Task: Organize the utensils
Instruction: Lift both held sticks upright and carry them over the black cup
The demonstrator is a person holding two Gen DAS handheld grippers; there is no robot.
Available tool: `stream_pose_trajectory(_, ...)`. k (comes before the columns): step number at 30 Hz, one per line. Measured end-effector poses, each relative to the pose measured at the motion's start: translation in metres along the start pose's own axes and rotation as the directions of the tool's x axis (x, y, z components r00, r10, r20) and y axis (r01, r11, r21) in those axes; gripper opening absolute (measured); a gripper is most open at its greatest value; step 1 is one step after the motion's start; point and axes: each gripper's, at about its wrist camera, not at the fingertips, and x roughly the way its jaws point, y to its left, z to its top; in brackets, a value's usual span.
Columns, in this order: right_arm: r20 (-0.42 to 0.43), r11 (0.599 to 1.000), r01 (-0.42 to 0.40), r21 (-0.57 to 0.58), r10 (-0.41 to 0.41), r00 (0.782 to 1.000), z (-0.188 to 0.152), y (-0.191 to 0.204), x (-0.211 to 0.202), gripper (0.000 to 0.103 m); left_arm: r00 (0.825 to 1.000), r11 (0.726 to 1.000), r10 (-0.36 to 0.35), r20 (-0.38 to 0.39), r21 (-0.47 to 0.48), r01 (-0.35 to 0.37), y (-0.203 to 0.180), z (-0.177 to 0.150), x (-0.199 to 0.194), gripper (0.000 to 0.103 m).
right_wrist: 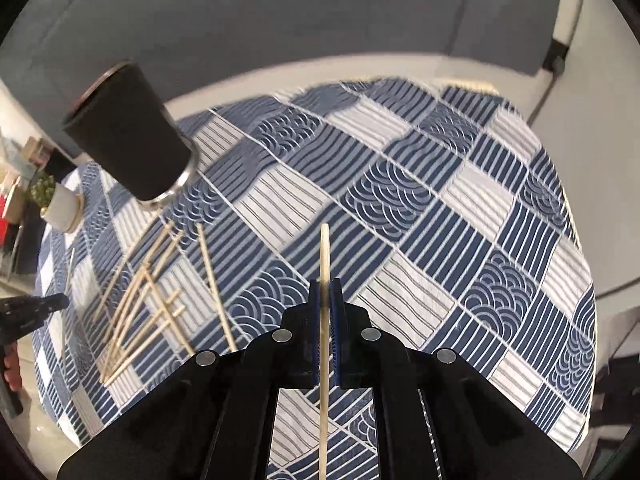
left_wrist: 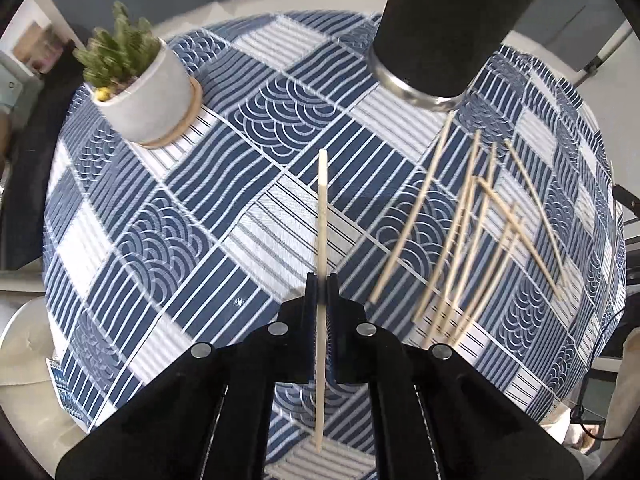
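My left gripper (left_wrist: 321, 282) is shut on one wooden chopstick (left_wrist: 322, 200), held above the table and pointing forward. My right gripper (right_wrist: 325, 288) is shut on another wooden chopstick (right_wrist: 325, 252), also held above the table. Several loose chopsticks (left_wrist: 468, 232) lie in a scattered pile on the cloth to the right of my left gripper; the pile also shows in the right wrist view (right_wrist: 148, 300), to the left. A black cup (left_wrist: 444, 28) with a metal base stands beyond the pile; it also shows in the right wrist view (right_wrist: 132, 136).
A blue and white patterned cloth (left_wrist: 168, 220) covers the round table. A small green plant in a white pot (left_wrist: 140, 88) stands at the far left. The left gripper's tip (right_wrist: 36, 304) shows at the left edge of the right wrist view. A grey sofa (right_wrist: 280, 20) lies beyond the table.
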Motion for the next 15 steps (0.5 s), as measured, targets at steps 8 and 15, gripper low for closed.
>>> stream_pose_trajectory(8,0.15,0.995,-0.068,-0.071,0.078,0.985,0.01,0.035,-0.06,0.005,0.991,0.999,0.052,0.127,-0.002,-0.052,-0.005,0.002,-0.068,0.005)
stream_pose_trajectory(15,0.289,0.98,-0.132,-0.149,0.171,0.942,0.037,0.067,-0.11,0.005,0.956,0.994,0.106,0.275,0.007,-0.112,-0.016,0.019,-0.13,0.005)
